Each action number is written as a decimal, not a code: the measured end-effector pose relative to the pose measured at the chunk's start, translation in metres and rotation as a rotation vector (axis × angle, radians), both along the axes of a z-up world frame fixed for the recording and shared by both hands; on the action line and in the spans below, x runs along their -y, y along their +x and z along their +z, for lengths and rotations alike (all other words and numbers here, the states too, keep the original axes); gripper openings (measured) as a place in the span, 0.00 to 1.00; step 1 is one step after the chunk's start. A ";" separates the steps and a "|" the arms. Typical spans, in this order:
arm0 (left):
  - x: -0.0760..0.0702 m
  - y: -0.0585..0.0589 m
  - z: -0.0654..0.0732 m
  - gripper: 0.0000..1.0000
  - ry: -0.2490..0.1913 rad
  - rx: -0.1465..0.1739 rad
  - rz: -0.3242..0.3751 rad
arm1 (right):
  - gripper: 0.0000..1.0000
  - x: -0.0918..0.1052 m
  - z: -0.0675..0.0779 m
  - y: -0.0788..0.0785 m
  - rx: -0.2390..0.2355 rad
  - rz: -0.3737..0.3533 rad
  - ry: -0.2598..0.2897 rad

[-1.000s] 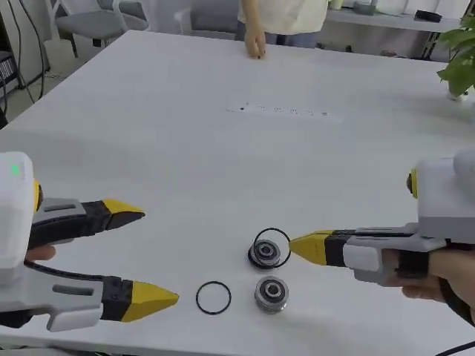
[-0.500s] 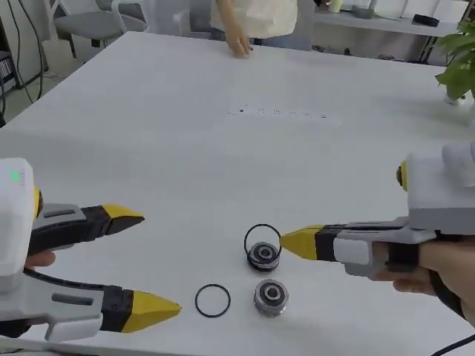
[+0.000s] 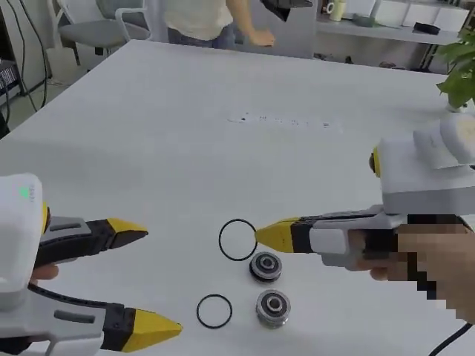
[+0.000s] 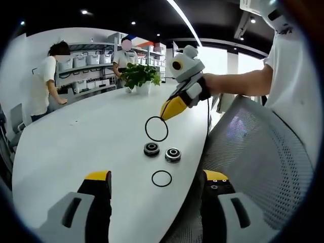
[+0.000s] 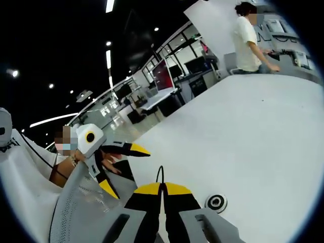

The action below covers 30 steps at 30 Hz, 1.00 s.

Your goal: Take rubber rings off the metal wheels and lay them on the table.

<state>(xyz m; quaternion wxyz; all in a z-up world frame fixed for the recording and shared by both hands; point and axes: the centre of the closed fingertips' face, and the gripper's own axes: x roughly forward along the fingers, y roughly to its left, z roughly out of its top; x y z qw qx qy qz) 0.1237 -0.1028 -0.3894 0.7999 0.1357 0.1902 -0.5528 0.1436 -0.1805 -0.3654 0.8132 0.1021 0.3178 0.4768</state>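
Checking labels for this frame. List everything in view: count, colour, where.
rubber rings: 2, black; one pinched in the right gripper, held clear of the table; one flat on the table, left of the near wheel.
metal wheels: 2, silver with dark centres; close together near the table's near edge.
table: 1, white.
plant: 1, green; far right of the table.
chair: 1, grey; beyond the table, far left.
other person: 1, pale top; at the far edge of the table.
left gripper: yellow tips, open, holding nothing.
right gripper: yellow tips, shut on a ring.
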 end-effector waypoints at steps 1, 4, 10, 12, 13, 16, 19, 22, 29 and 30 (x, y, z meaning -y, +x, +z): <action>0.000 0.000 0.000 0.70 0.001 0.000 -0.001 | 0.00 -0.002 -0.001 0.000 -0.003 0.004 -0.004; 0.001 -0.001 -0.001 0.70 0.003 -0.004 -0.007 | 0.00 -0.007 -0.008 -0.001 -0.007 0.024 -0.035; 0.001 0.000 -0.001 0.70 0.001 -0.007 -0.003 | 0.00 -0.022 -0.017 -0.002 -0.013 0.069 -0.065; 0.001 0.000 0.000 0.70 -0.001 -0.007 0.001 | 0.00 -0.024 -0.025 -0.002 -0.014 0.089 -0.094; 0.001 0.000 0.000 0.70 -0.002 -0.008 0.002 | 0.00 -0.025 -0.027 -0.002 -0.016 0.094 -0.101; 0.001 0.000 -0.001 0.70 0.000 -0.011 0.001 | 0.00 -0.028 -0.036 -0.005 -0.022 0.106 -0.117; 0.001 0.000 -0.002 0.70 0.006 -0.014 -0.004 | 0.00 -0.026 -0.049 -0.009 -0.045 0.104 -0.132; 0.002 -0.001 -0.003 0.71 0.012 -0.020 -0.012 | 0.00 -0.026 -0.056 -0.011 -0.061 0.106 -0.140; 0.001 -0.001 -0.005 0.71 0.018 -0.024 -0.010 | 0.00 -0.023 -0.071 -0.014 -0.095 0.102 -0.163; 0.001 -0.001 -0.006 0.71 0.022 -0.026 -0.012 | 0.00 -0.022 -0.075 -0.014 -0.102 0.097 -0.173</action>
